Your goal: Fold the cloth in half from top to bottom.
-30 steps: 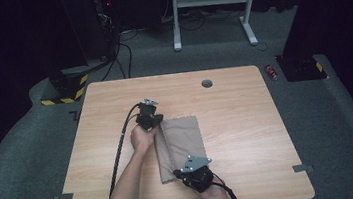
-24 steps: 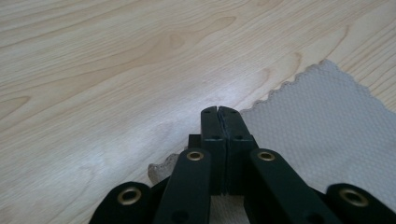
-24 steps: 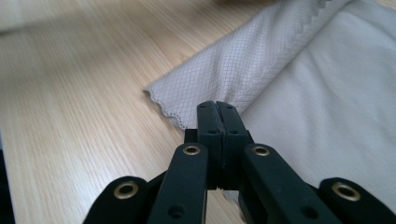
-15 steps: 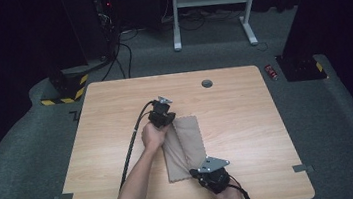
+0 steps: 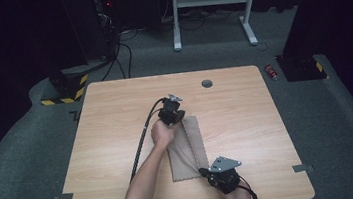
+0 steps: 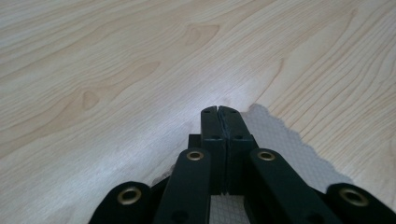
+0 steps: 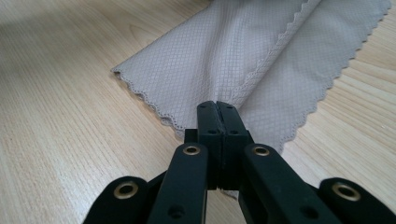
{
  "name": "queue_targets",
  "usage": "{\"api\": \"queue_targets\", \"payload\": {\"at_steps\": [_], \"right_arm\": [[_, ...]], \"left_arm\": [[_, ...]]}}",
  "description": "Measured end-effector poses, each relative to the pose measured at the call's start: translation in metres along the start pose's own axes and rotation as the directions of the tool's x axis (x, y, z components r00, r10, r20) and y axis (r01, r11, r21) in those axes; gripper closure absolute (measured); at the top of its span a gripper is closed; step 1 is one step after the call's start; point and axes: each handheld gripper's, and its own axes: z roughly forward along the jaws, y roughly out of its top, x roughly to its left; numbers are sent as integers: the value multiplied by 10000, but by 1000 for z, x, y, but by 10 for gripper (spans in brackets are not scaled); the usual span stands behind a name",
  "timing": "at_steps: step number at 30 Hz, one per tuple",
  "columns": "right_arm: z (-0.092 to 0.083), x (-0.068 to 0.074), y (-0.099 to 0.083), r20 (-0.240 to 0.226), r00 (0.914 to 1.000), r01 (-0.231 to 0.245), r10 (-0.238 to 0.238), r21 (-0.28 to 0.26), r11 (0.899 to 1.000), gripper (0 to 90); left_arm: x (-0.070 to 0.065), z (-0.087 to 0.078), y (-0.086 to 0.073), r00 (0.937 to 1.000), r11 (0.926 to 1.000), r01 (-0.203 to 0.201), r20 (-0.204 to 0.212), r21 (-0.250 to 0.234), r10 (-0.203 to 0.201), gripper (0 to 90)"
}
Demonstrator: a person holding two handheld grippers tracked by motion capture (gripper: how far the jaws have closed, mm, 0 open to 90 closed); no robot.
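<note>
Both hand-held grippers and the cloth (image 5: pixel 186 148) shifted rightward across the surface (image 5: pixel 108 137) since a second ago. Left hand-held gripper (image 5: pixel 172 111) clamps the cloth's far corner, jaws together. Right hand-held gripper (image 5: pixel 208 172) pinches the near corner, jaws together; cloth lies folded between them.

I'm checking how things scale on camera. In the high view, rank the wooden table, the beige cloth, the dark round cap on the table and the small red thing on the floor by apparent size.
1. wooden table
2. beige cloth
3. and 4. dark round cap and small red thing: both tiny and look about alike, so unranked.
</note>
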Motion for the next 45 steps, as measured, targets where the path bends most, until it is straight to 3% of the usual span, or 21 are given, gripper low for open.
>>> {"api": "queue_targets", "payload": {"at_steps": [15,18,20,23,34,36,40,45], "right_arm": [[-11,-7,-10,275,9994,-217,215,66,9997,896],[-11,-8,-10,288,9993,-224,219,181,9996,894],[-12,-10,-11,264,9993,-266,258,286,9992,894],[-13,-10,-13,190,9996,-231,224,418,9989,898],[-20,-19,-8,267,9990,-362,359,82,9993,880],[-18,-22,-5,249,9990,-377,373,150,9992,851],[-9,-26,-2,276,9991,-335,324,423,9985,770],[-2,-33,2,463,9986,-272,243,631,9976,719]], "left_arm": [[-18,15,9,9994,9995,-290,200,85,288,892],[-21,19,11,9988,9988,-469,123,143,467,890],[-22,22,11,9992,9992,-384,68,138,383,890],[-20,22,12,9998,9998,-171,56,69,171,890],[-22,25,12,9985,9994,-346,436,33,344,846],[-22,23,12,9983,9993,-378,439,35,376,767],[-20,5,12,9993,9990,-381,47,-221,382,603],[-20,-28,-4,9959,9966,-805,-433,-155,797,518]]}}
